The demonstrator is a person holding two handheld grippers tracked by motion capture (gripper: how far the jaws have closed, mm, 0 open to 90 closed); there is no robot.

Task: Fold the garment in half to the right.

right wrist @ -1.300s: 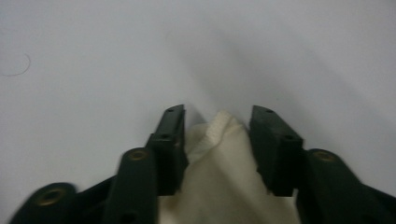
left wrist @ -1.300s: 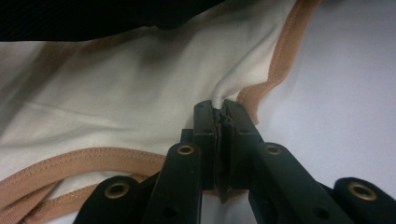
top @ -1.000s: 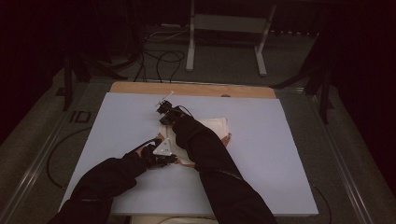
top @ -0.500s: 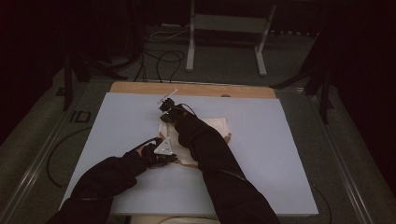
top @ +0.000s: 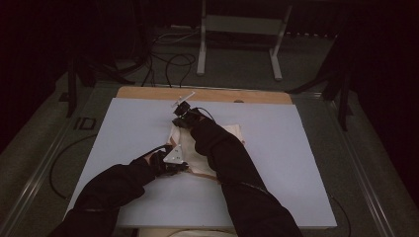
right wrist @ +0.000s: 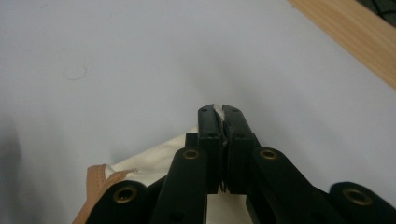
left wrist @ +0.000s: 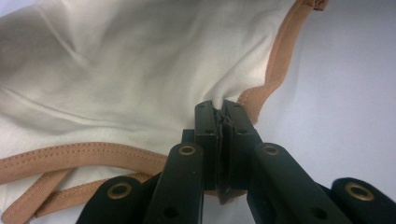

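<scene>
A white cloth (top: pixel 205 148) with a tan band along its edge is lying near the middle of the pale blue table top (top: pixel 296 158), just under the two dark sleeves. In the left gripper view the cloth (left wrist: pixel 116 79) is spreading out toward 10 o'clock, and the tan band is running along its edges. The left gripper (left wrist: pixel 222 112) is pinching a fold of the cloth tight, right beside the band. The right gripper (right wrist: pixel 219 112) is also squeezing shut on a bit of the cloth (right wrist: pixel 159 163), at the cloth's far end, at 12 o'clock. A wooden strip (top: pixel 207 94) is showing along the table's far edge.
</scene>
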